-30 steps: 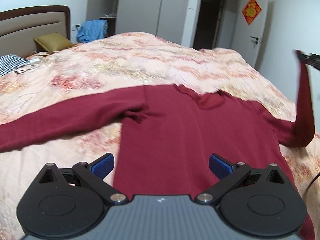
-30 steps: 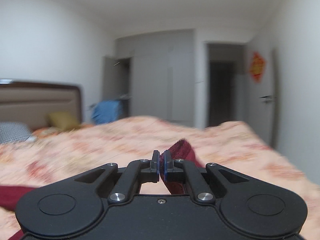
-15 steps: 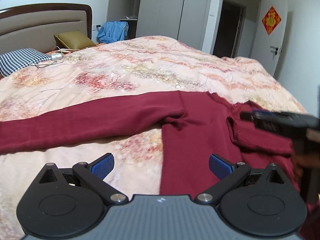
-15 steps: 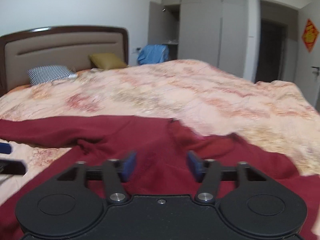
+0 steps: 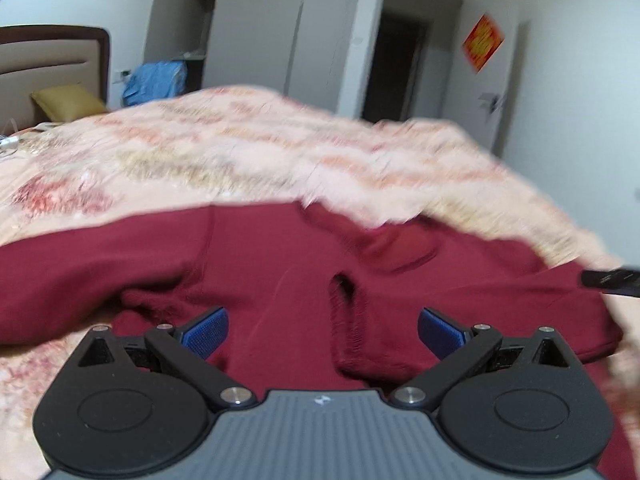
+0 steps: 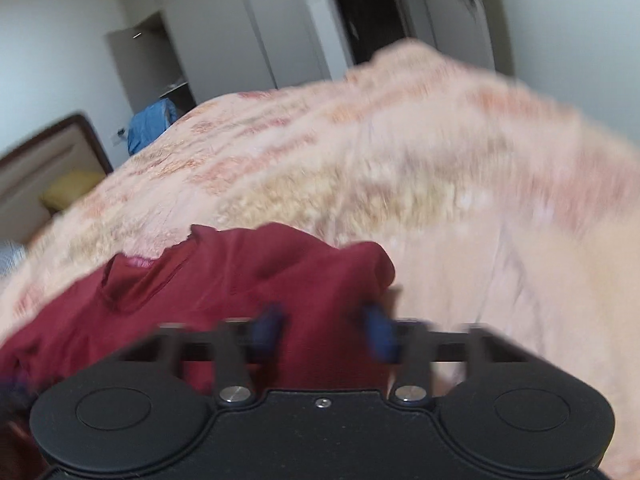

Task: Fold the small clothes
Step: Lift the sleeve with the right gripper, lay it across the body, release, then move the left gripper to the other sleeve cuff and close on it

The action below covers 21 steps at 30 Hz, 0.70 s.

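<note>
A wide bed covered by a peach floral quilt (image 5: pixel 304 160) serves as the folding surface, giving the garment room to lie flat. On it, near the front edge, is spread a dark red sweater (image 5: pixel 272 264); its left sleeve runs out flat toward the left of the left wrist view, while the other sleeve (image 5: pixel 360 320) lies doubled across the chest, apparently as the first fold of the task. The left gripper (image 5: pixel 322 330) hangs above the sweater's body with its jaws spread wide and nothing between them, probably ready to take the outstretched sleeve. The right gripper (image 6: pixel 324 330), blurred, sits low over the folded shoulder; its jaws have just been closing, yet a gap shows between the blue pads (image 6: pixel 266 326), with red cloth behind them and not visibly pinched.
</note>
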Tool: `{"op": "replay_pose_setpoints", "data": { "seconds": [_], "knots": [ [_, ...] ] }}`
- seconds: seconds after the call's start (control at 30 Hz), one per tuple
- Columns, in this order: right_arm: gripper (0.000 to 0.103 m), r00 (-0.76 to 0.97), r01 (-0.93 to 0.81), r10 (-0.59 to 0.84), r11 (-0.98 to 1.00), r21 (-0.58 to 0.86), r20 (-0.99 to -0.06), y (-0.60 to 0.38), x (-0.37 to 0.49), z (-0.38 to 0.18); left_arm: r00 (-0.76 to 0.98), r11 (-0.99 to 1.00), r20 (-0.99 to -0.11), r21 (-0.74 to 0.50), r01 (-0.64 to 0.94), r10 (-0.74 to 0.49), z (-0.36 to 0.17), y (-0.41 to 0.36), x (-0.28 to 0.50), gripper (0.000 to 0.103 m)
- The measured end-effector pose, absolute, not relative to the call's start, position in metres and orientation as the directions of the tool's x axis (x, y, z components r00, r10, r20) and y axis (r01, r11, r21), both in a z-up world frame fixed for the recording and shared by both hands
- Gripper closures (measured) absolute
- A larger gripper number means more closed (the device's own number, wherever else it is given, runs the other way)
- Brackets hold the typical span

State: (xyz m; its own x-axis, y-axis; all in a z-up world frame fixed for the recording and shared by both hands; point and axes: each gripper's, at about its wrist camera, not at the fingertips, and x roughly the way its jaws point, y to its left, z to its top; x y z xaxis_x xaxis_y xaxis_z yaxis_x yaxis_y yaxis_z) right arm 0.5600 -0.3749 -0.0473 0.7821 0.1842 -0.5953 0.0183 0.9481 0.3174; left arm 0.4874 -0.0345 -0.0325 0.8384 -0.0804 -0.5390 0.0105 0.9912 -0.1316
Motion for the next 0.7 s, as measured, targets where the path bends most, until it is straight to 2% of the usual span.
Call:
{"op": "replay_pose_setpoints", "data": {
  "seconds": [0.1,0.17,0.2,0.27,0.33,0.37,0.57,0.7],
  "knots": [
    [0.096,0.836,0.052,0.079,0.974,0.222,-0.543,-0.376,0.55,-0.039,0.78,0.992,-0.624,-0.12,-0.027,-0.054,-0.062,-0.031,0.503,0.0],
    [0.095,0.852,0.039,0.042,0.989,0.142,-0.522,-0.374,0.545,-0.042,0.796,0.986,-0.6,-0.164,-0.022,-0.082,-0.065,-0.025,0.5,0.0],
    [0.093,0.833,0.021,0.057,0.991,0.134,-0.551,-0.376,0.549,-0.048,0.799,0.985,-0.594,-0.171,-0.02,-0.087,-0.065,-0.025,0.499,0.0],
    [0.083,0.823,0.018,0.081,0.985,0.169,-0.562,-0.384,0.545,-0.052,0.798,0.988,-0.598,-0.156,-0.018,-0.08,-0.068,-0.027,0.5,0.0],
    [0.057,0.859,0.018,0.071,0.985,0.169,-0.507,-0.389,0.523,-0.043,0.794,0.993,-0.605,-0.117,-0.021,-0.055,-0.068,-0.032,0.501,0.0],
    [0.054,0.872,0.008,0.062,0.99,0.14,-0.486,-0.389,0.511,-0.038,0.795,0.995,-0.605,-0.102,-0.021,-0.046,-0.067,-0.033,0.501,0.0],
    [0.052,0.881,-0.054,0.056,0.998,0.017,-0.47,-0.382,0.436,-0.034,0.797,0.993,-0.602,-0.115,-0.019,-0.054,-0.065,-0.03,0.5,0.0],
    [0.054,0.876,-0.104,0.046,0.99,-0.095,-0.48,-0.357,0.427,-0.048,0.801,0.994,-0.597,-0.11,-0.02,-0.05,-0.066,-0.03,0.499,0.0]
  ]
}}
